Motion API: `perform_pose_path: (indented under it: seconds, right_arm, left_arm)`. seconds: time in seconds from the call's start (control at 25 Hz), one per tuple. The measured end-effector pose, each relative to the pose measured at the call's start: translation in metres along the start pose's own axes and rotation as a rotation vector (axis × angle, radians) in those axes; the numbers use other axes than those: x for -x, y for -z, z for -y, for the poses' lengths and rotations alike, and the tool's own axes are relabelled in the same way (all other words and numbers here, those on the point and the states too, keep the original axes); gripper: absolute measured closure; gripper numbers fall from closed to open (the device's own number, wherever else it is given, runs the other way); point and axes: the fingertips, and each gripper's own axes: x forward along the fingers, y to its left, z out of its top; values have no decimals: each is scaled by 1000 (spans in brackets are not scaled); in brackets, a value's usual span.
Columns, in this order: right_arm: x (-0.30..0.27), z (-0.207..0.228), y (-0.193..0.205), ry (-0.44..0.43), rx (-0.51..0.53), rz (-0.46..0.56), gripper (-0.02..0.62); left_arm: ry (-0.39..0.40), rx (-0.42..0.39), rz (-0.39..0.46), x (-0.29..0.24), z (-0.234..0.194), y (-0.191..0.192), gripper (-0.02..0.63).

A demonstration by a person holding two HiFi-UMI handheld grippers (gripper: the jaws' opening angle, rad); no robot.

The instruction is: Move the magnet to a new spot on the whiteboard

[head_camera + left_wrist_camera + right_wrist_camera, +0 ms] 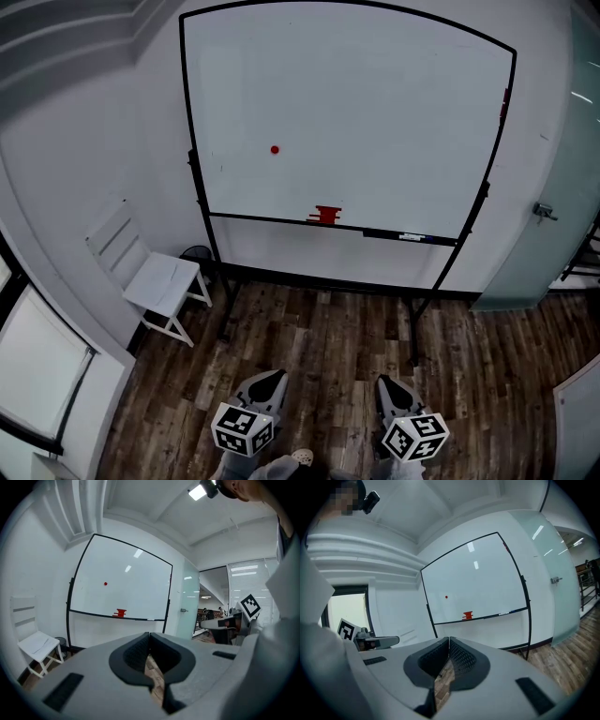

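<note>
The whiteboard (347, 122) on its black wheeled frame filled the far side of the room in front of me, well apart from where I stood on the wooden floor (328, 347). A white folding chair (155, 277) sat against the wall to the board's left, and a frosted glass door (534, 206) stood at its right. Near me, at the bottom of the head view, I held the left gripper (270, 378) and the right gripper (386, 384) side by side, both aimed roughly level toward the board. In each gripper view the two dark pads were pressed together with nothing pinched between them, only floorboards showing through the gap below. On the board's tray rested a small red block (326, 215), probably an eraser, and a dark marker (410, 236) lay further right. The magnet (275, 149), a small red dot, clung to the board's left half, above and to the left of the red block. I judged the task barely begun: neither gripper had reached the board, the magnet was untouched, and what remained was closing the gap, spreading one gripper's jaws, pinching the magnet, pulling it free and setting it on another bare patch.
</note>
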Motion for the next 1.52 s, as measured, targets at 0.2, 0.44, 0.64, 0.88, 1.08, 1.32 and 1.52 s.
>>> perform_pose_path:
  seconds: [0.2,0.44,0.64,0.88,1.08,1.32,1.52]
  right_arm:
    - [-30,-1,2,5,-3,-5,568]
    - [-40,4,4,23,-13,-15,568]
    - [-52,11,2,21,-19,-26,568]
    - [-87,13,-2,-32,-11,-32,568]
    - [-121,29,-8,-54,-12,-47,568]
    - [-168,56,-29,-71,-1,-46,568]
    - [-212,81,-53,-86,9,-37,568]
  left_arm:
    - [17,8,-2,-20,-25,-1,596]
    - [38,10,-24,-34,-33,2,596]
    - [28,15,-28,-37,-39,3,597]
    - [-22,10,-27,-48,-64,1,597]
    - [-41,3,-16,-75,-79,-9,596]
    - [-70,6,-9,-120,-105,-23,597]
    - [-94,31,37,-170,-129,-44,595]
